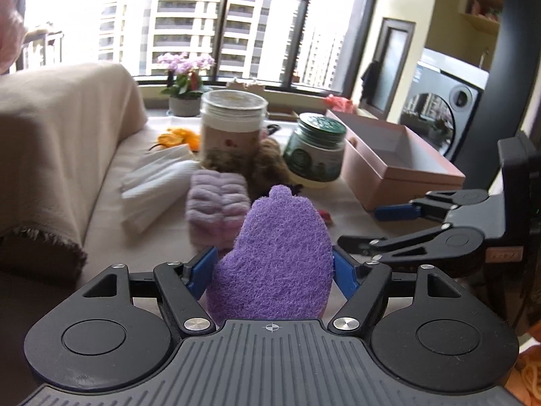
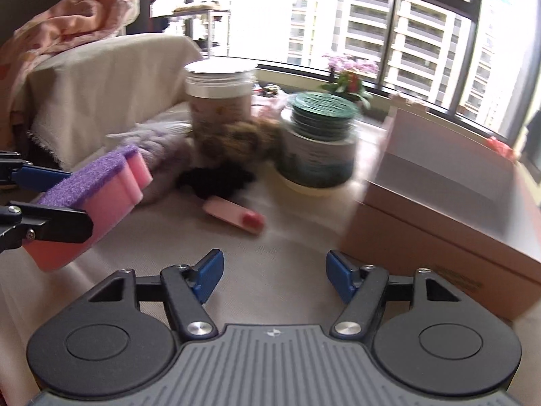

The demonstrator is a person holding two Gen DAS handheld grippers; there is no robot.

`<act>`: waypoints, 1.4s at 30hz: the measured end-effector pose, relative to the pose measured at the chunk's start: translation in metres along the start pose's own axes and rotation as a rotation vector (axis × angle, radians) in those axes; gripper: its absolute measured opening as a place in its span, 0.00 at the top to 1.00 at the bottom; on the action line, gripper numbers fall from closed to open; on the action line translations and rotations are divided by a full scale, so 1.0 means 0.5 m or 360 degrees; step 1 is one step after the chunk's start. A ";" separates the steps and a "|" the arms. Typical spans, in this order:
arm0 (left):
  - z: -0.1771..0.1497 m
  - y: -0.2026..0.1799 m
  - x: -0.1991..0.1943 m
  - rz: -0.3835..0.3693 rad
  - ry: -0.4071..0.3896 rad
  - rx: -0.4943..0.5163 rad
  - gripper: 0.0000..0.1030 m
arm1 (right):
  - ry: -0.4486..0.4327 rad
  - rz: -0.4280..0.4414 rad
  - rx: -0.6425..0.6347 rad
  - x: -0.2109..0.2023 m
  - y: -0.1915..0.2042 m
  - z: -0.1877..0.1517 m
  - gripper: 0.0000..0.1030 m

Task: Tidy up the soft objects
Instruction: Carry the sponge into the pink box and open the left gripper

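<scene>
Left gripper, jaws clamped on a purple-and-pink sponge lifted clear of the cloth-covered table; the sponge's long axis runs forward along the fingers, purple scouring face up (the pink foam underside shows only from the right wrist view). Right gripper, jaws spread wide and holding nothing, hovering low over the table. The open pink box lies ahead and to the right of the held sponge, just beside the right gripper and nearer to it than to the left; a placement there would probably call for a rightward carry over the box wall. Count of items on the table: two lidded jars, one tall with a clear lid and one squat with a green lid; one lilac fluffy roll; one stack of folded white cloth; one brown furry item between the jars; one black fuzzy item; one small pink piece with a red end.
</scene>
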State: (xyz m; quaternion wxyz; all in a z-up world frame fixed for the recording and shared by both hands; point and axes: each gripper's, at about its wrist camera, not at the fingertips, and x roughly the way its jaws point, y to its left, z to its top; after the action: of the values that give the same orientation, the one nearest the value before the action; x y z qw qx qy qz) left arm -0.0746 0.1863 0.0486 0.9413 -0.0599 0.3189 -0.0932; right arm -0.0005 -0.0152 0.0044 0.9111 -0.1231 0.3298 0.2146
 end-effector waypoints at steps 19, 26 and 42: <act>0.005 -0.007 0.013 -0.0058 0.0057 -0.0080 0.25 | -0.0039 0.0118 -0.0140 0.037 0.032 0.040 0.55; 0.002 -0.137 0.008 -0.0181 0.0127 0.0144 0.25 | -0.0103 -0.0093 -0.0094 -0.118 -0.056 -0.031 0.55; 0.376 -0.319 0.160 -0.0587 -0.0083 0.0082 0.24 | -0.0615 -0.0489 -0.0054 -0.265 -0.258 0.042 0.55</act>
State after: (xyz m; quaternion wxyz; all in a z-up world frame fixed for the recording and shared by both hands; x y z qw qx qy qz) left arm 0.0807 0.0237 0.1772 0.9174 -0.0957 0.2755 -0.2707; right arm -0.0197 -0.1619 0.1175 0.9769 -0.1438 0.1232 0.0986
